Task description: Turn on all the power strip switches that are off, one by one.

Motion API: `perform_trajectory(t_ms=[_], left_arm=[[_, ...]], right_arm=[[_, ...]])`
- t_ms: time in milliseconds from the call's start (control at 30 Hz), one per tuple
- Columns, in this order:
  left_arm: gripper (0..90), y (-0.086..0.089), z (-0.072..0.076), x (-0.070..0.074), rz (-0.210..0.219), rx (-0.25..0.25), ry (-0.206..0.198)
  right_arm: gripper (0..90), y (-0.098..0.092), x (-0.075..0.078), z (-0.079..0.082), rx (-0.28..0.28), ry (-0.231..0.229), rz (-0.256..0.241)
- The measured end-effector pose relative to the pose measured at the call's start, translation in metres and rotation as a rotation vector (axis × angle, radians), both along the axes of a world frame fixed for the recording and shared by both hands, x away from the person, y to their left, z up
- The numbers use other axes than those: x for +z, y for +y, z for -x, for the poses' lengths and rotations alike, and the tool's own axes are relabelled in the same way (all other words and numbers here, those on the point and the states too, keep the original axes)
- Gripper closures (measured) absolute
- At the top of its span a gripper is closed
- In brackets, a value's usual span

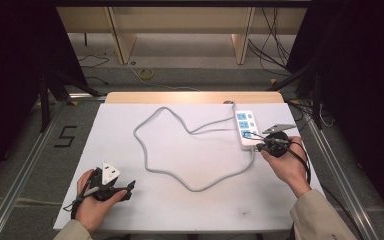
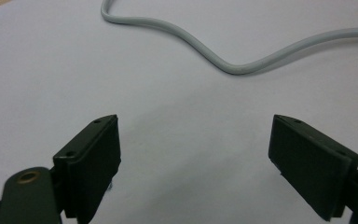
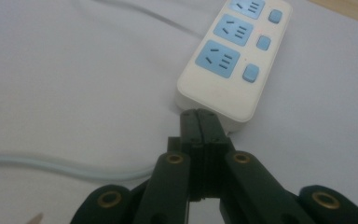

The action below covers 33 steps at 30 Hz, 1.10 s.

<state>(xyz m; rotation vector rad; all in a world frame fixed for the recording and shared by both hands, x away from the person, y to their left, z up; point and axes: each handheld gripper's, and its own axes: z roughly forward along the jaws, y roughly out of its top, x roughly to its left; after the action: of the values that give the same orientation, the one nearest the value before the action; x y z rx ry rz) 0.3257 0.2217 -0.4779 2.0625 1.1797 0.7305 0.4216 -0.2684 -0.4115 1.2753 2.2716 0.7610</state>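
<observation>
Right gripper (image 3: pixel 198 122): jaws pressed fully together, nothing seen between them; tips at near end of power strip (image 3: pixel 233 60), contact likely but cannot confirm.

Left gripper (image 2: pixel 196 158): jaws wide apart, empty, low over bare white table (image 1: pixel 180 200), lower left of high view.

Risk (judgement): closed tips pushing strip end could slide or skew it toward right table edge; light body, smooth surface.

Grey cable (image 1: pixel 152 150) loops mid-frame, well apart from left gripper; could drag strip.

Strip: right of centre, three blue sockets up.

The power strip (image 1: pixel 247 129) lies on the table (image 1: pixel 130 210) at two o'clock, its cord (image 1: pixel 150 162) looping toward centre (well apart from the near edge).
</observation>
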Motion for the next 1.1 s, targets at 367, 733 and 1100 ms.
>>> perform_trajectory(t_ms=[367,733,1100], left_arm=[[16.8,0.000,0.000,0.000,-0.008,-0.003,-0.001],[16.8,0.000,0.001,0.001,-0.013,-0.002,-0.001],[16.8,0.001,0.001,0.001,-0.011,0.000,-0.003]], right_arm=[[90.0,-0.002,0.002,-0.012,-0.018,0.018,0.015],[90.0,-0.003,0.004,-0.027,-0.049,0.027,0.010],[90.0,-0.005,0.002,-0.041,-0.069,0.042,0.007]])
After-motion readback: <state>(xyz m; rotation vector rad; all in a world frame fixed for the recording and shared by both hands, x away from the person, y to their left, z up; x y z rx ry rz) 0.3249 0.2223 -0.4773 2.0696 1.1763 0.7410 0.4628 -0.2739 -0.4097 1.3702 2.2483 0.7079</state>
